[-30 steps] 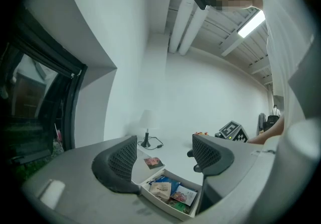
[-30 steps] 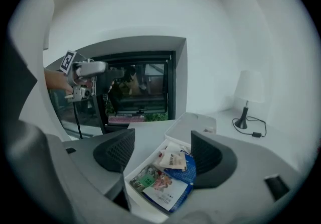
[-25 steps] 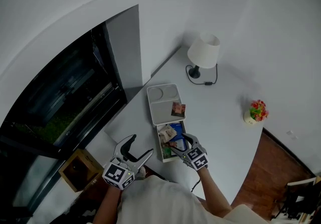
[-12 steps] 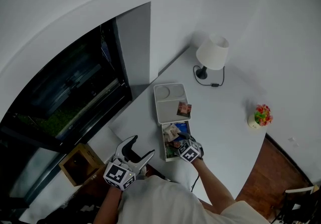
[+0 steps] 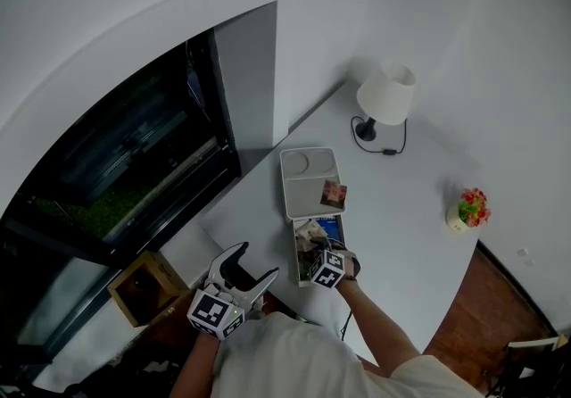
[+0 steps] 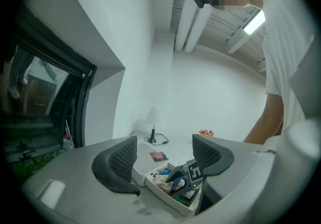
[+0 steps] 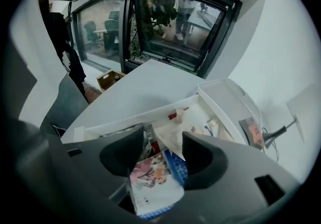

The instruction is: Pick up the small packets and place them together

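Observation:
A white box [image 5: 301, 259] of small packets sits near the table's front edge. My right gripper [image 5: 319, 259] reaches into it. In the right gripper view its jaws [image 7: 163, 140] are closing, and a pink, white and blue packet [image 7: 150, 180] spans the gap, touching both pads. More packets [image 7: 173, 130] lie loose in the box [image 7: 130, 116]. One pink packet [image 5: 334, 194] rests on the white tray [image 5: 303, 175] behind the box. My left gripper [image 5: 245, 267] hangs open off the table's front left, with nothing between its fingers [image 6: 123, 155].
A white lamp [image 5: 385, 95] with a black cord stands at the back of the table. A small flower pot [image 5: 467, 209] is on the right. A dark window [image 5: 125, 164] runs along the left, with a wooden box [image 5: 141, 296] on the floor below.
My right gripper has moved left and deeper into the box, and its jaws have narrowed onto the packet. The left gripper has hardly moved.

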A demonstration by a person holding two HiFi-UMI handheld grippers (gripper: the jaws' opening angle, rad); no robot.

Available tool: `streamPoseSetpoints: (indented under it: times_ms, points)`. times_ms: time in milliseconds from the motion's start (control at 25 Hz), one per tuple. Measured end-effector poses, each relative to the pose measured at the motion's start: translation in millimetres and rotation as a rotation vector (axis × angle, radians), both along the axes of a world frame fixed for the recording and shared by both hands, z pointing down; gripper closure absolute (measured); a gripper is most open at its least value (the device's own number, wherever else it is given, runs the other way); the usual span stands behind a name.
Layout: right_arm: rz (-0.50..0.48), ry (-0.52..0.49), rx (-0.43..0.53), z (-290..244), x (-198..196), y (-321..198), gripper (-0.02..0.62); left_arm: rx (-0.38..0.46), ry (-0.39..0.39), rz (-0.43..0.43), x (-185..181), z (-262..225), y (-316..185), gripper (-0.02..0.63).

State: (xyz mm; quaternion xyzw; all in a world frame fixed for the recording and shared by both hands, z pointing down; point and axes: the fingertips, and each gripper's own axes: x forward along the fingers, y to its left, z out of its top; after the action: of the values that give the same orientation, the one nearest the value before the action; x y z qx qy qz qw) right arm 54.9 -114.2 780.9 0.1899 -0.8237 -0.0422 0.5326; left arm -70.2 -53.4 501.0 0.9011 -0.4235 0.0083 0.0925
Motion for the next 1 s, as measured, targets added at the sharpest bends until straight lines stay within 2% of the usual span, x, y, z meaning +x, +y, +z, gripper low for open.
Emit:
streamPoseSetpoints:
  times_ms: [40, 80, 160, 200, 280, 520, 1000]
  points:
    - [-0.018, 0.024, 0.007, 1, 0, 0, 0.393, 0.004, -0.001, -0.001, 0, 0, 0, 0.255]
    - [-0.038, 0.047, 0.013, 1, -1, 0, 0.456, 0.007, -0.001, -0.002, -1, 0, -1, 0.255]
    - [-0.066, 0.08, 0.026, 1, -2, 1, 0.465, 0.006, 0.002, -0.003, -1, 1, 0, 0.255]
    - [-0.069, 0.085, 0.033, 0, -1, 2, 0.517, 0.006, 0.002, -0.003, 0, 1, 1, 0.255]
    - [-0.061, 0.075, 0.047, -4, 1, 1, 0.542, 0.008, 0.003, -0.005, 0, 1, 2, 0.255]
    - [-0.043, 0.011, 0.119, -46, 4, -9, 0.588, 0.0, 0.013, 0.005, 1, 1, 0, 0.255]
    - [0.022, -0.133, 0.269, -135, 10, -2, 0.591, 0.001, 0.036, 0.011, 5, 1, -4, 0.255]
